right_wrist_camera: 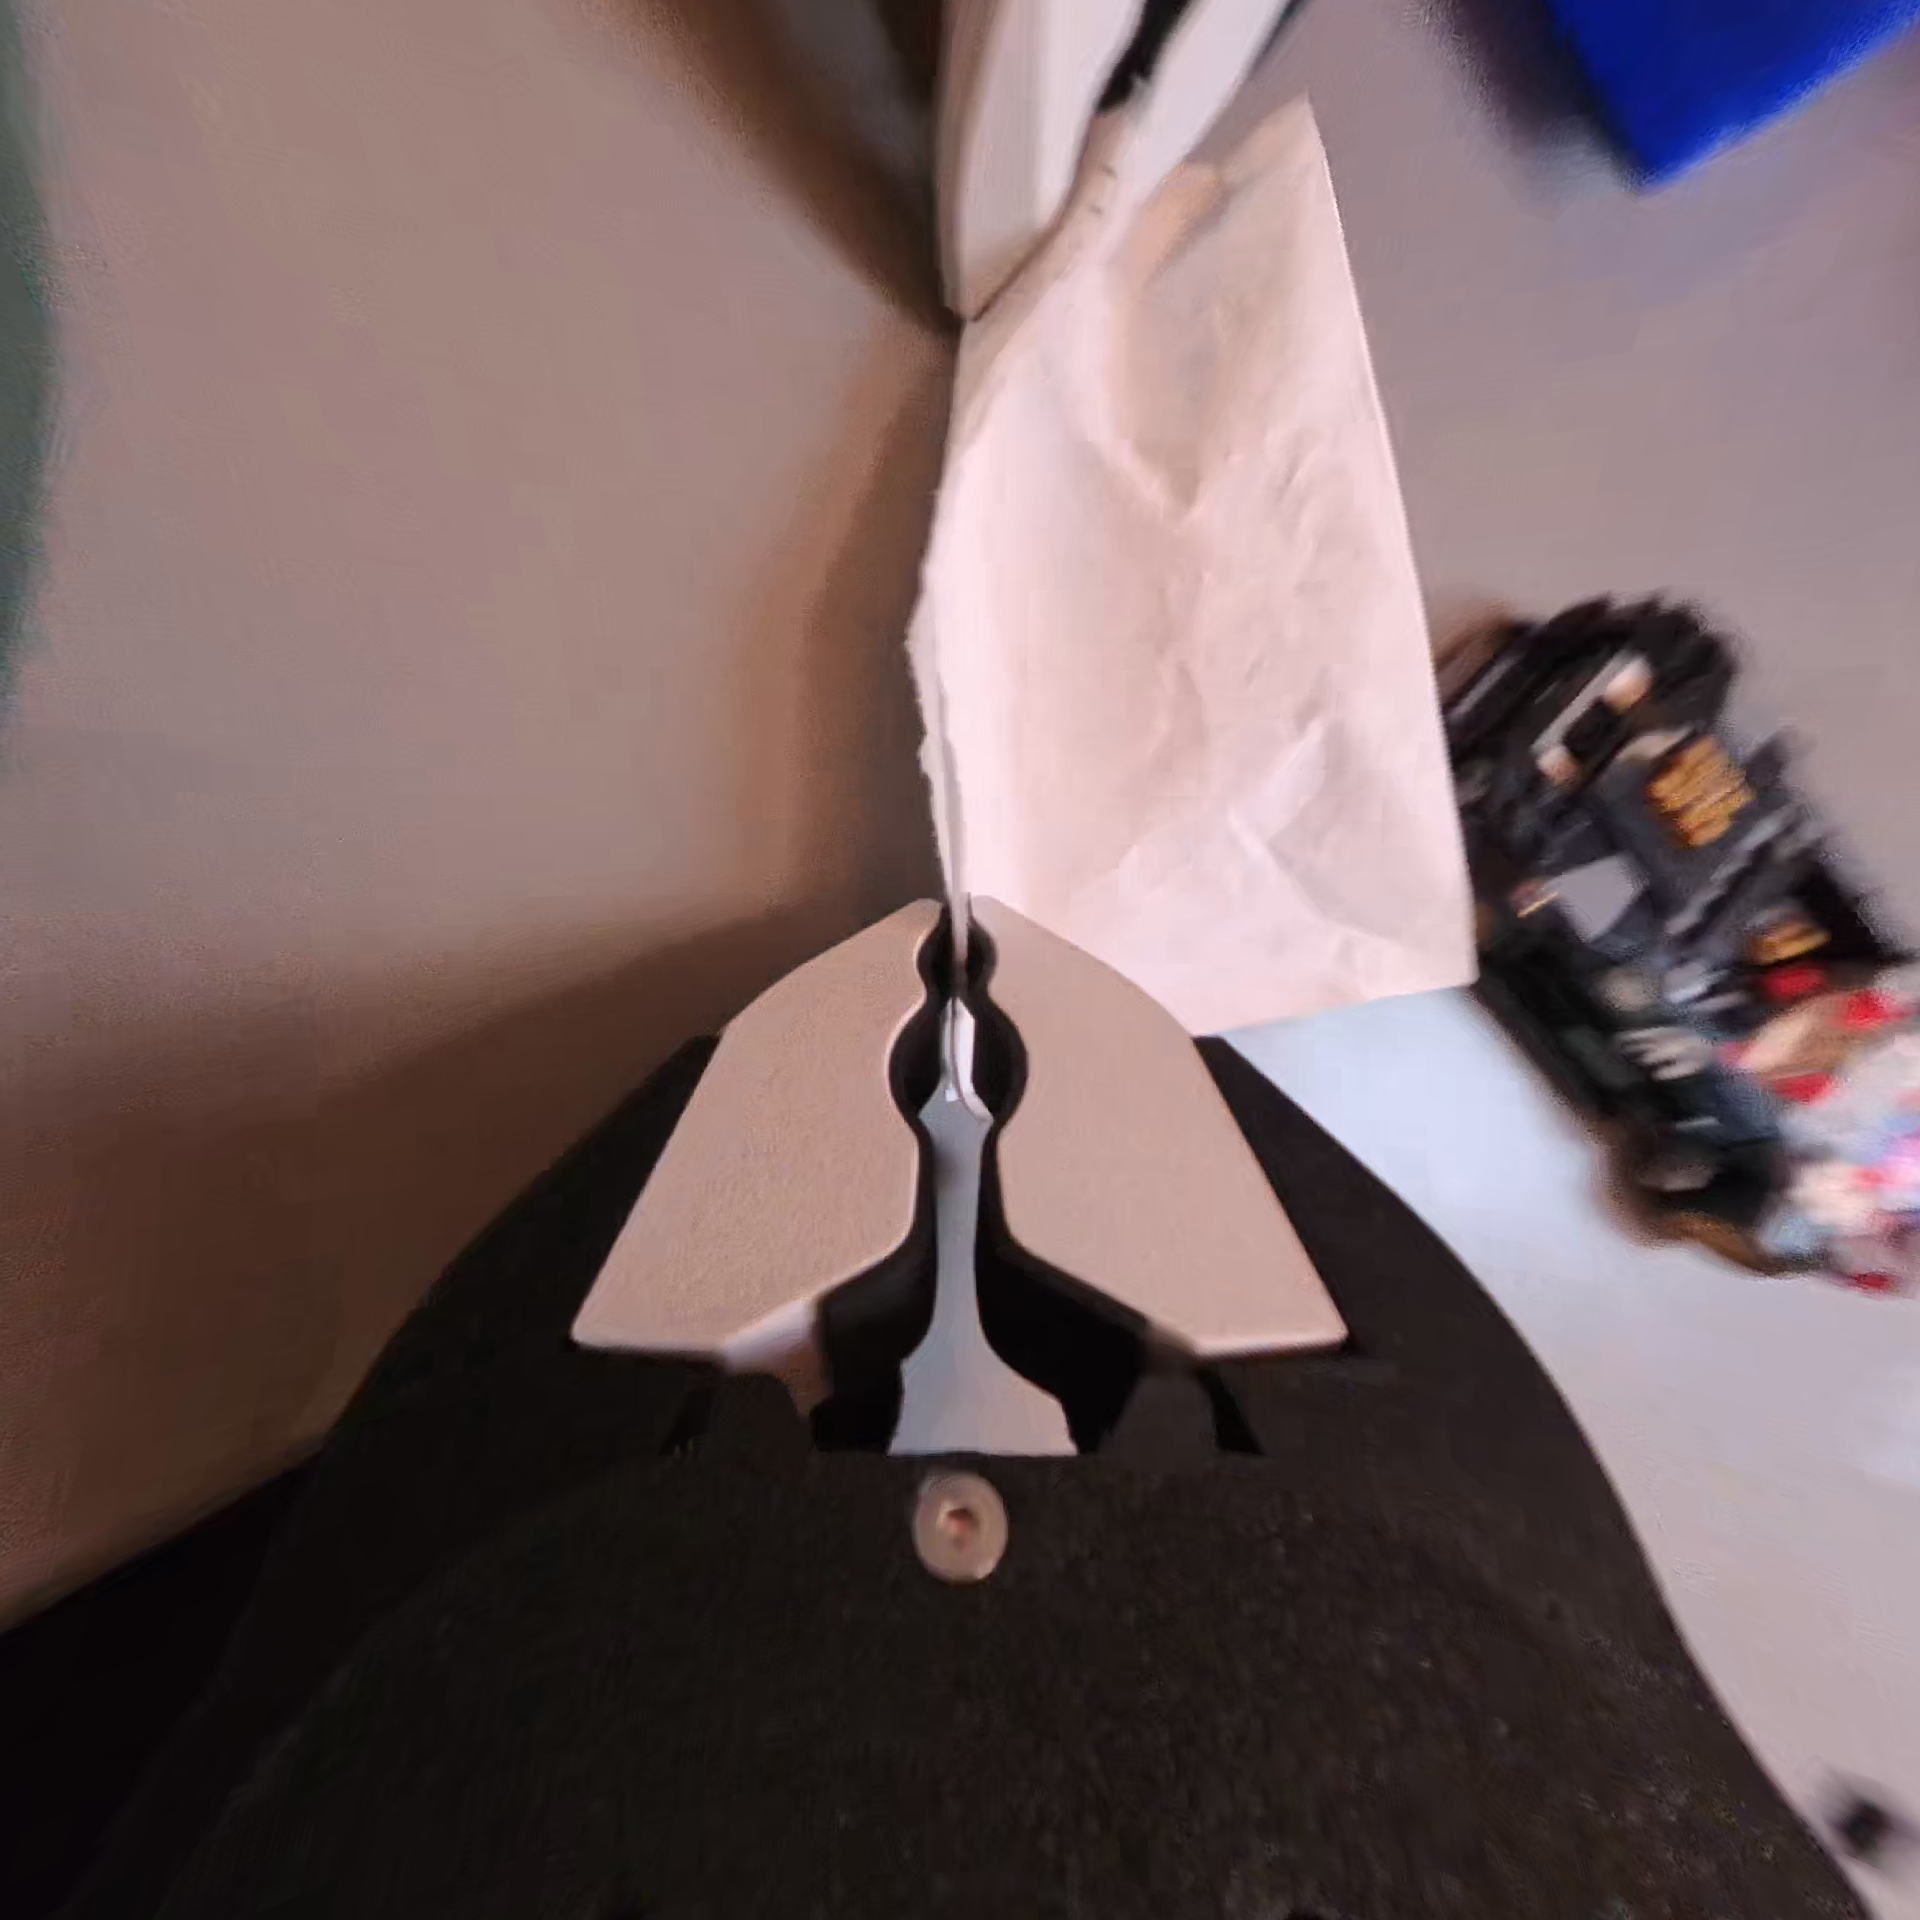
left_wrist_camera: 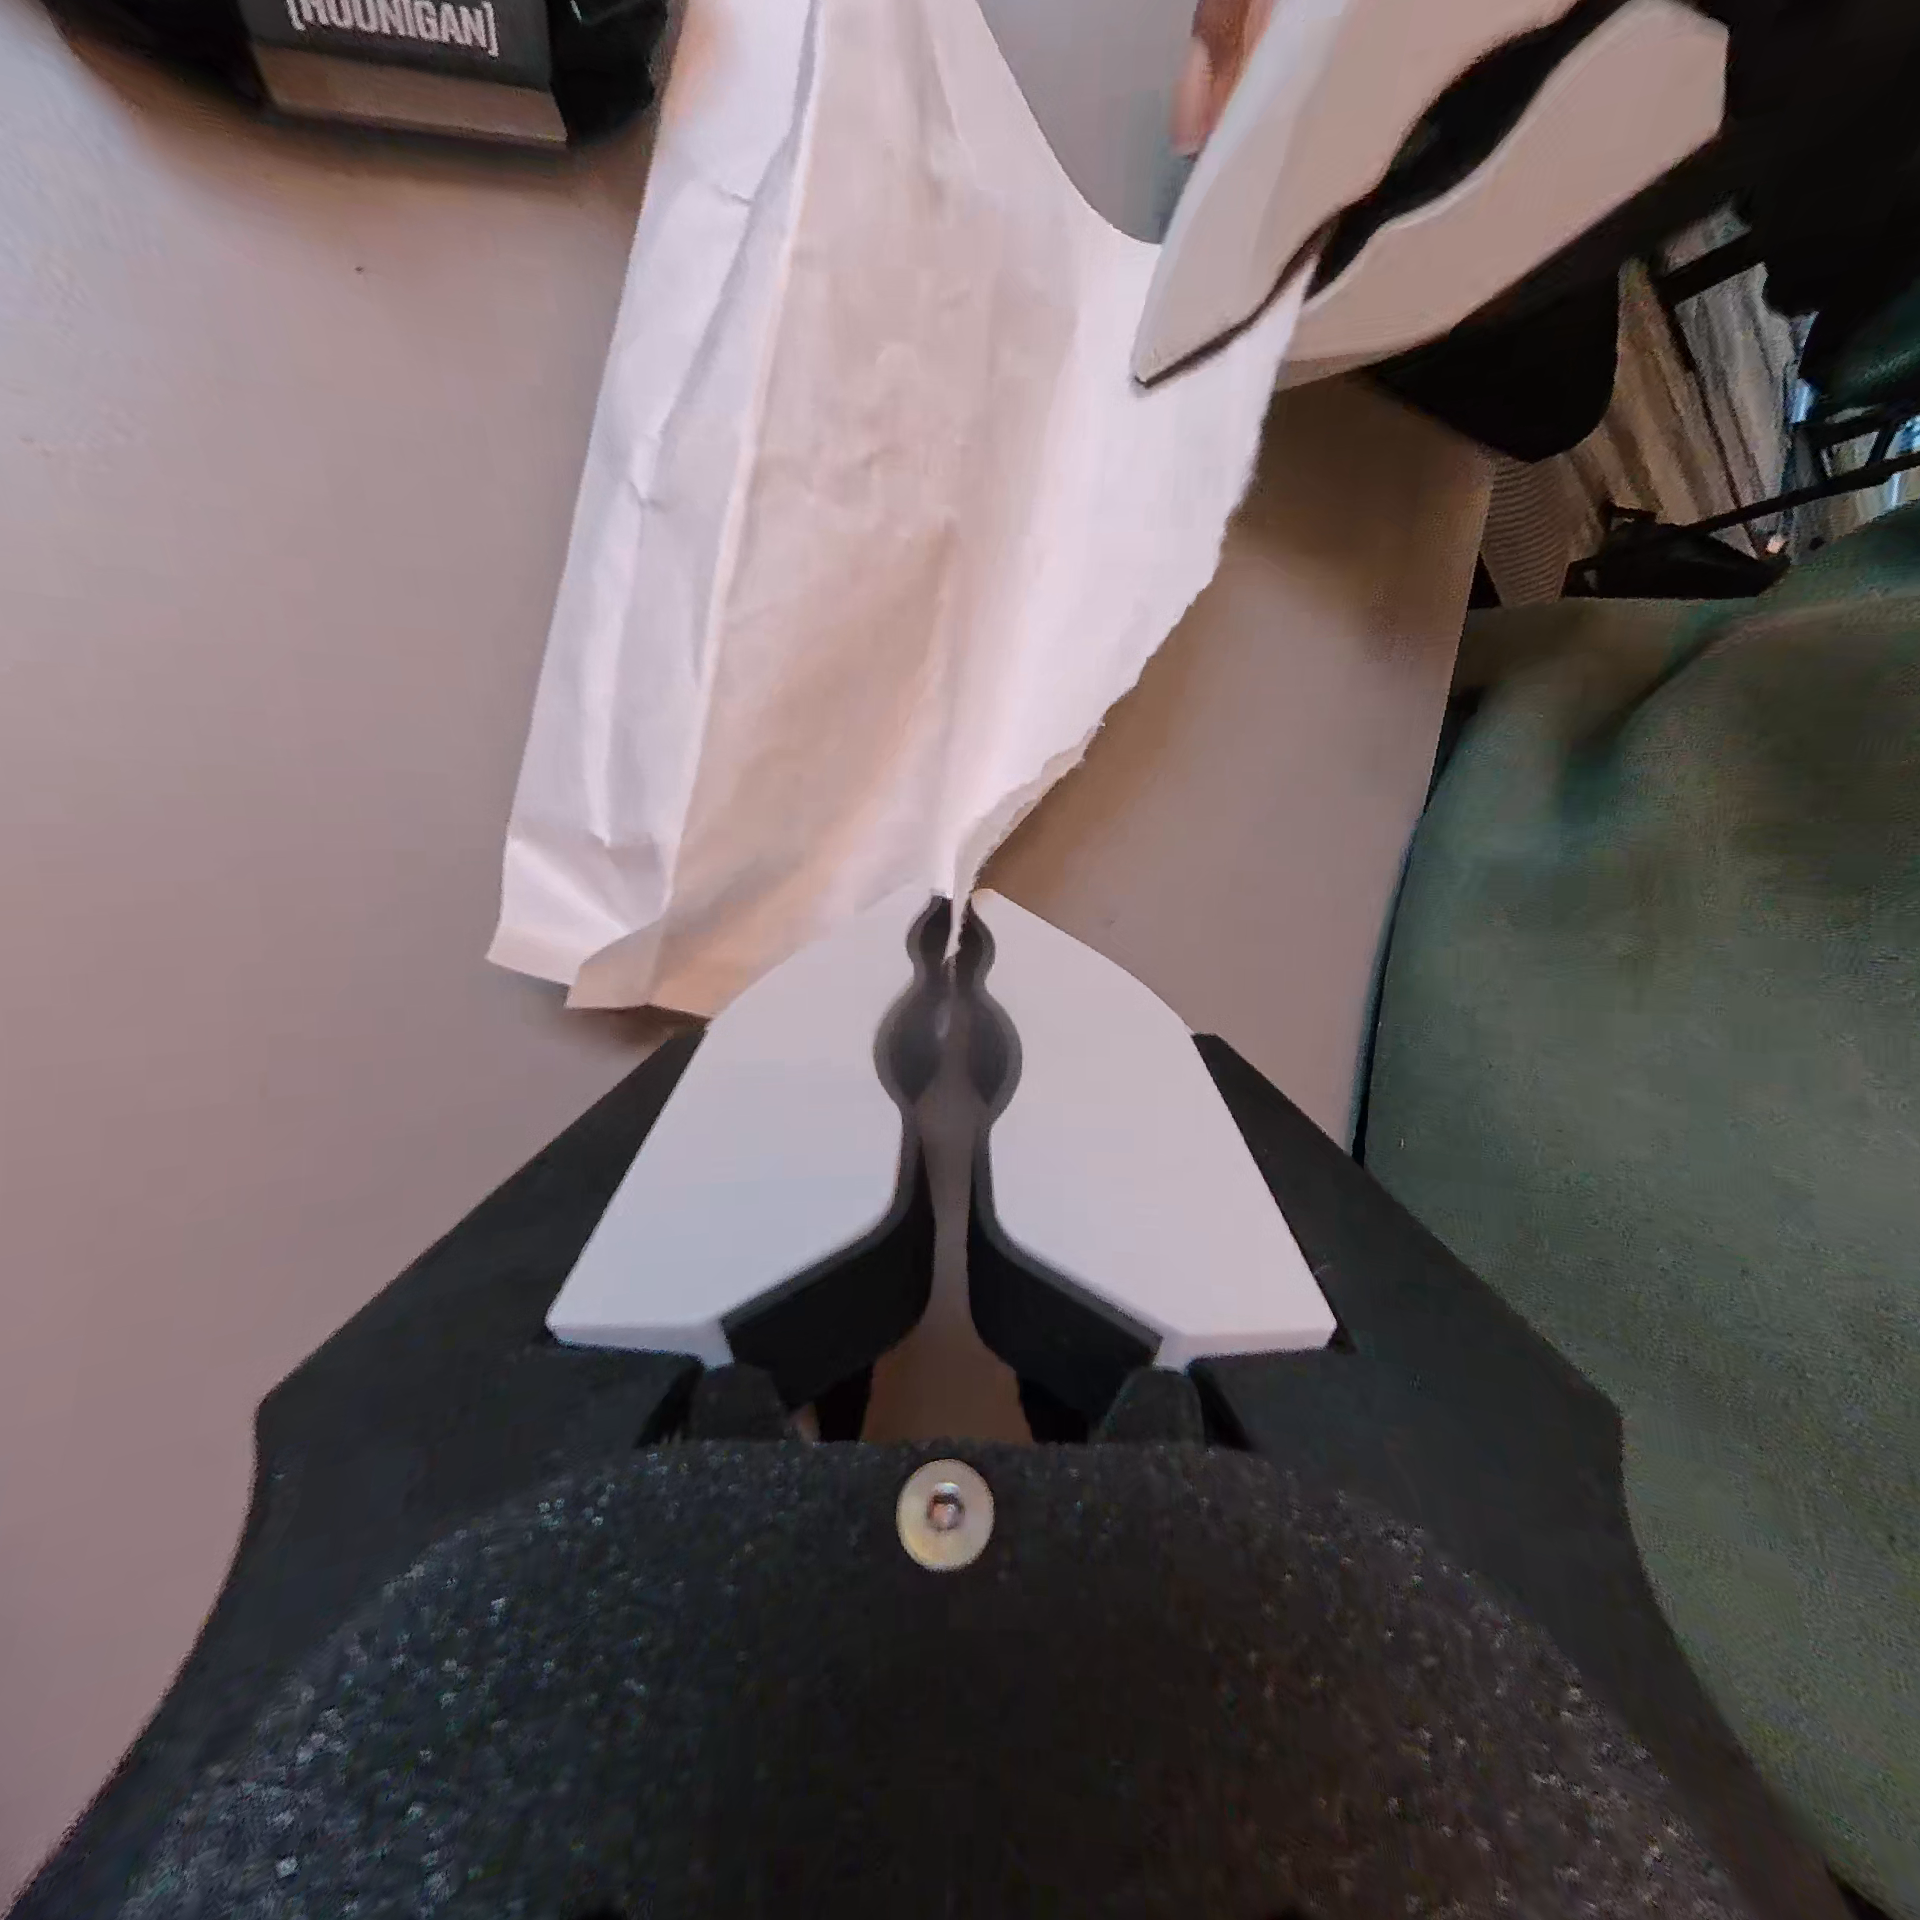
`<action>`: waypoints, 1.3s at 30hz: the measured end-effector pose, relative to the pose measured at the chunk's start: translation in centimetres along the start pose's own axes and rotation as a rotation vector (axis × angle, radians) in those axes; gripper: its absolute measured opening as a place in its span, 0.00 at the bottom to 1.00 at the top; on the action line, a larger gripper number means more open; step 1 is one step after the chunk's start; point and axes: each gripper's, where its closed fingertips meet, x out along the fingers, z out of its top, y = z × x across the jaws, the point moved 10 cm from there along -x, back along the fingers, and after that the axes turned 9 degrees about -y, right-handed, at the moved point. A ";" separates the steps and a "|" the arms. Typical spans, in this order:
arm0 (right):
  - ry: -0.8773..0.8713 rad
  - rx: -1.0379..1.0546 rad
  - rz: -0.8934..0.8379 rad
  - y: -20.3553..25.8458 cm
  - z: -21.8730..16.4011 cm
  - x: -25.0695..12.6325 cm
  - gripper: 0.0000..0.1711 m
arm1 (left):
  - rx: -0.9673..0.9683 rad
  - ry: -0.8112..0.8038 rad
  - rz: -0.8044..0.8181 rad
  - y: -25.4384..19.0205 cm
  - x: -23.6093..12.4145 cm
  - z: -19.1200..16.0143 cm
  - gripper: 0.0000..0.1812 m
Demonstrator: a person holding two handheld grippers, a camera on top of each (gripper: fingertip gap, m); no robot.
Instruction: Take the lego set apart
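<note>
A white paper bag [left_wrist_camera: 883, 520] with a torn right edge hangs stretched above the table between my two grippers. My left gripper [left_wrist_camera: 951, 914] is shut on the bag's near corner, and the paper runs in between the pads. My right gripper [left_wrist_camera: 1226, 332] shows in the left wrist view at the upper right, pinching the bag's far end. In the right wrist view, my right gripper [right_wrist_camera: 961, 914] is shut on the bag's [right_wrist_camera: 1195, 675] torn edge, and the left gripper [right_wrist_camera: 1029, 208] shows at the top. A dark lego model [right_wrist_camera: 1683, 935] with coloured pieces lies blurred at the right.
The beige table [left_wrist_camera: 260, 623] lies under the bag. A dark box [left_wrist_camera: 416, 73] stands at the far left. A green fabric seat [left_wrist_camera: 1683, 1039] lies past the table's right edge. A blue box [right_wrist_camera: 1745, 73] is at the top right. Tip to tip, the grippers are about 11 centimetres apart. Both grippers' tips are roughly 20 centimetres from the green fabric seat [left_wrist_camera: 1683, 1039].
</note>
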 end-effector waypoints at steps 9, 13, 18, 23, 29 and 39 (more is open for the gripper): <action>0.060 0.814 0.465 -2.9 -1.1 1.6 0.00 | 0.207 -0.079 0.079 -1.9 -1.1 -1.1 0.14; 0.017 0.949 0.550 -2.9 -1.7 1.6 0.00 | 0.355 -0.183 0.146 -3.1 -0.6 -1.5 0.08; -0.048 1.042 0.600 -2.9 -2.9 1.1 0.00 | 0.056 -0.149 0.007 -1.9 -0.1 -1.3 0.01; -0.014 0.980 0.426 -2.9 -2.9 0.6 0.00 | -0.069 -0.017 -0.004 -0.6 0.7 0.0 0.01; 0.015 0.767 0.159 -3.8 -2.4 -0.3 0.04 | -0.012 0.083 0.081 -1.0 1.2 1.5 0.01; 0.002 0.762 0.269 -5.3 -2.4 0.0 0.00 | -0.022 0.032 0.071 -0.9 0.6 0.9 0.01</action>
